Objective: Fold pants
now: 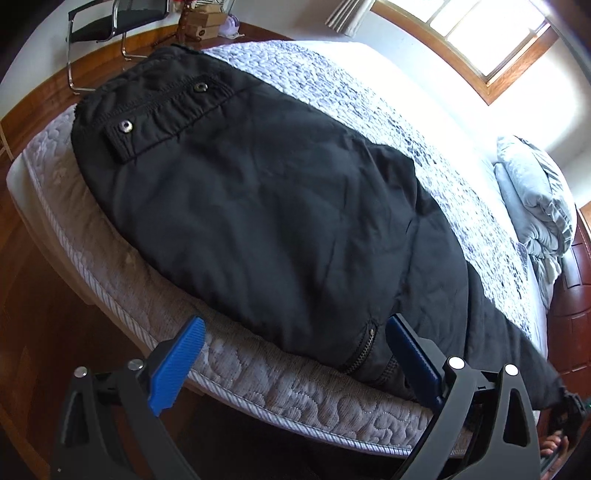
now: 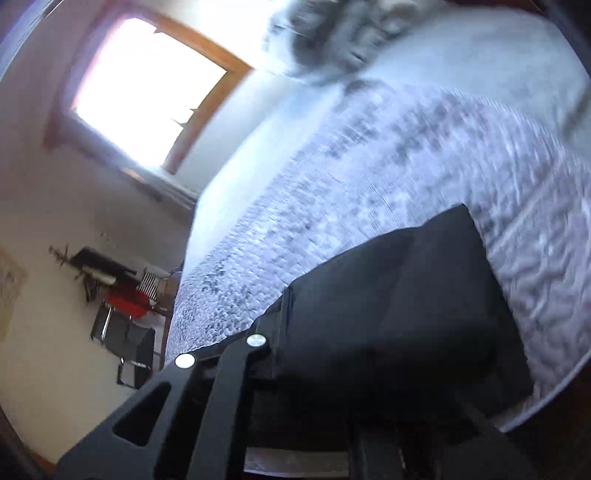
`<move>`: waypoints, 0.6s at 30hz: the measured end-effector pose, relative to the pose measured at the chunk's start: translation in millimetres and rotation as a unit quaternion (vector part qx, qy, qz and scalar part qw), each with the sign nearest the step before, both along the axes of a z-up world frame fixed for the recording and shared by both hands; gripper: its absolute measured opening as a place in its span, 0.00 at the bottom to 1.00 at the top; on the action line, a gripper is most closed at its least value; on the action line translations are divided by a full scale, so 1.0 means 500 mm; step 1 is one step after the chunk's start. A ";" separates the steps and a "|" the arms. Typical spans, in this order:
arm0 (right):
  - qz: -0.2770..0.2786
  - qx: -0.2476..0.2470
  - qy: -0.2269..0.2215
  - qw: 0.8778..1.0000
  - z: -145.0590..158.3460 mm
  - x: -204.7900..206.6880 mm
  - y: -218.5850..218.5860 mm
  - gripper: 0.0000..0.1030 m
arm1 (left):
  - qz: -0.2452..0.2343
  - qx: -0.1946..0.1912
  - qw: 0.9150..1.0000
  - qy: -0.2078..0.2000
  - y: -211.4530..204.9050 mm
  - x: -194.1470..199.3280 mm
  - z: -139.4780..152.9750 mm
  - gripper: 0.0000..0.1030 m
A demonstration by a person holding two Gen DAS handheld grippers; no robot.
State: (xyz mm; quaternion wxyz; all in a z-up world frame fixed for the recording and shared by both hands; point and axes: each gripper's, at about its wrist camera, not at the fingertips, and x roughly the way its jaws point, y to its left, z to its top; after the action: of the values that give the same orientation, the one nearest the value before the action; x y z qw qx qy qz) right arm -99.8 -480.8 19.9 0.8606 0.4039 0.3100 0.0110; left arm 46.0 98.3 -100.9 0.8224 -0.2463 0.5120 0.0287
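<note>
Black pants (image 1: pixel 258 206) lie along the near edge of the mattress (image 1: pixel 258 373), waistband with two snaps at the far left, legs running off to the right. My left gripper (image 1: pixel 295 354) is open at the bed's edge, blue fingers (image 1: pixel 177 365) either side of a zipper pocket, touching nothing. In the blurred right wrist view, my right gripper (image 2: pixel 369 398) is shut on the pants' leg end (image 2: pixel 399 302), which drapes over the fingers and hides them. The right gripper also shows at the far right edge of the left wrist view (image 1: pixel 569 413).
A crumpled grey duvet (image 1: pixel 535 206) lies at the bed's far right by a wooden headboard (image 1: pixel 576 302). A metal chair (image 1: pixel 110 33) and cardboard boxes (image 1: pixel 203 22) stand on the wood floor beyond the bed. A window (image 1: pixel 487 29) is behind.
</note>
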 end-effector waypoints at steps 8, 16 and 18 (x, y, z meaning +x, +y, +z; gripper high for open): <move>-0.024 0.013 0.184 0.983 -0.178 -0.020 -0.034 0.39 | -0.026 0.006 0.999 0.019 -0.036 0.015 -0.009 0.96; -0.058 0.031 0.209 0.976 -0.166 -0.111 -0.032 0.71 | -0.038 0.012 0.999 0.024 -0.057 0.018 -0.002 0.96; -0.045 0.084 0.194 0.976 -0.167 -0.134 -0.018 0.71 | -0.028 0.007 0.999 0.031 -0.051 0.019 -0.009 0.96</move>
State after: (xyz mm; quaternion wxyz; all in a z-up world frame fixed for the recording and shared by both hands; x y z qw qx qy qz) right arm -166.7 -489.8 -63.5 0.7468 0.4829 0.4503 -0.0796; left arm 55.3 73.0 -105.4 0.8084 -0.2249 0.5437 0.0167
